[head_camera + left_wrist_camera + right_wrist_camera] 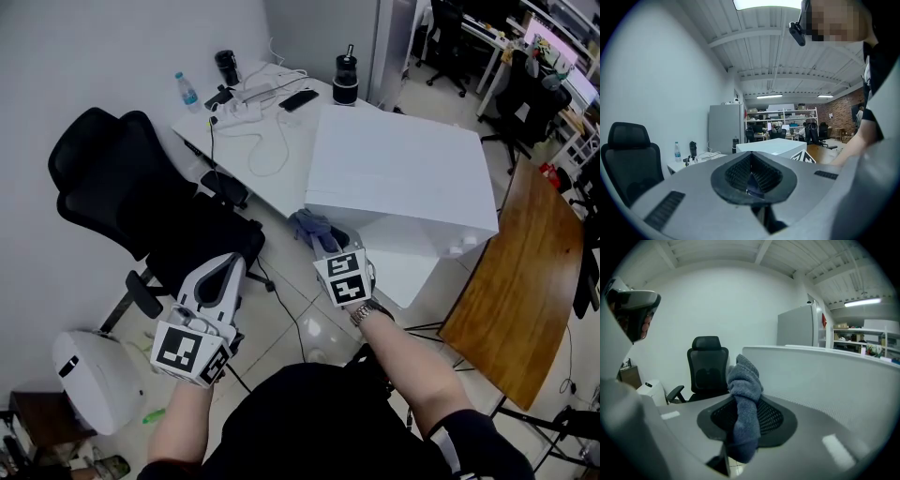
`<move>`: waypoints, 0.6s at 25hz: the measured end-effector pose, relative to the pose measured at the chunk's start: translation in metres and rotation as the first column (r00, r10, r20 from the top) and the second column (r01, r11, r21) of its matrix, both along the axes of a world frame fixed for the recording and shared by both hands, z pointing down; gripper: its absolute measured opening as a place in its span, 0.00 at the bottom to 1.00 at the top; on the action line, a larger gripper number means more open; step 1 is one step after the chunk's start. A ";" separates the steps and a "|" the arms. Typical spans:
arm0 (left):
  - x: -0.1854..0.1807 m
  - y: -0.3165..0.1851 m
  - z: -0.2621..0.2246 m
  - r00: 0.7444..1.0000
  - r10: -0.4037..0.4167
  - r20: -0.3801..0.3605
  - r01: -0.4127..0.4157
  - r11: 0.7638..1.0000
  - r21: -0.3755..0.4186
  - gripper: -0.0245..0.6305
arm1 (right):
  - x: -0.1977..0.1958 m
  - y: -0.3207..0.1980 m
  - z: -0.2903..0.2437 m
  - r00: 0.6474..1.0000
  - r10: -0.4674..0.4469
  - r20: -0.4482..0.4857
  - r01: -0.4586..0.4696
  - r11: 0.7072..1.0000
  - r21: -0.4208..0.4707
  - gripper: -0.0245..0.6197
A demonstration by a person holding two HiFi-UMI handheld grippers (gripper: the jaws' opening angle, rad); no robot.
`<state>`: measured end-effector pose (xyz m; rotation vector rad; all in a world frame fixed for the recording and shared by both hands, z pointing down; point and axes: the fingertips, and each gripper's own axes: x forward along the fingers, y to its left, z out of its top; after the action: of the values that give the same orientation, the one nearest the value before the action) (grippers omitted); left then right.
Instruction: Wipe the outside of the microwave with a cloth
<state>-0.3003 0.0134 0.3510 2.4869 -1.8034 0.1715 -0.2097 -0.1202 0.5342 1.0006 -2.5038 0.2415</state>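
Left tool (751, 177) closed tight, right tool (740, 427) — clamping cloth (744, 380)

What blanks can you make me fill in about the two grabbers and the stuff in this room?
1. The grey cloth is pinched by the ____ gripper.
2. The left gripper has its jaws shut, and between them there is ____.
3. The office chair is coloured ____.
4. The big, boxy microwave is coloured ____.

Missing words: right, nothing, black, white.
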 end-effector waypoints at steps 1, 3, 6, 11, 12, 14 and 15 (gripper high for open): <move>-0.001 -0.001 0.001 1.000 0.001 -0.001 -0.001 1.000 -0.001 0.04 | 0.001 -0.003 0.001 1.000 0.011 -0.003 -0.011 1.000 -0.003 0.20; -0.002 -0.005 0.003 1.000 0.007 -0.003 -0.007 1.000 -0.005 0.04 | 0.003 -0.006 0.002 1.000 0.027 -0.011 -0.028 1.000 -0.003 0.20; 0.000 -0.010 0.004 1.000 0.019 -0.007 -0.019 1.000 -0.008 0.04 | 0.011 -0.009 0.005 0.998 0.061 -0.016 -0.061 0.998 -0.011 0.20; 0.008 -0.016 0.003 0.999 0.050 -0.016 -0.050 0.999 -0.008 0.04 | 0.033 -0.011 0.006 0.993 0.119 -0.024 -0.120 0.992 -0.034 0.20; 0.011 -0.017 0.003 0.998 0.058 -0.018 -0.058 0.998 -0.009 0.04 | 0.038 -0.012 0.006 0.991 0.130 -0.029 -0.131 0.991 -0.035 0.20; 0.016 -0.018 0.002 0.997 0.075 -0.020 -0.075 0.997 -0.008 0.04 | 0.047 -0.013 0.005 0.988 0.151 -0.035 -0.153 0.988 -0.038 0.20; 0.018 -0.019 0.001 0.996 0.082 -0.020 -0.082 0.997 -0.006 0.04 | 0.052 -0.013 0.005 0.986 0.161 -0.036 -0.162 0.986 -0.040 0.20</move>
<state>-0.2820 -0.0056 0.3525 2.5498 -1.6916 0.1562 -0.1578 -0.1333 0.5395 1.1823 -2.3800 0.3237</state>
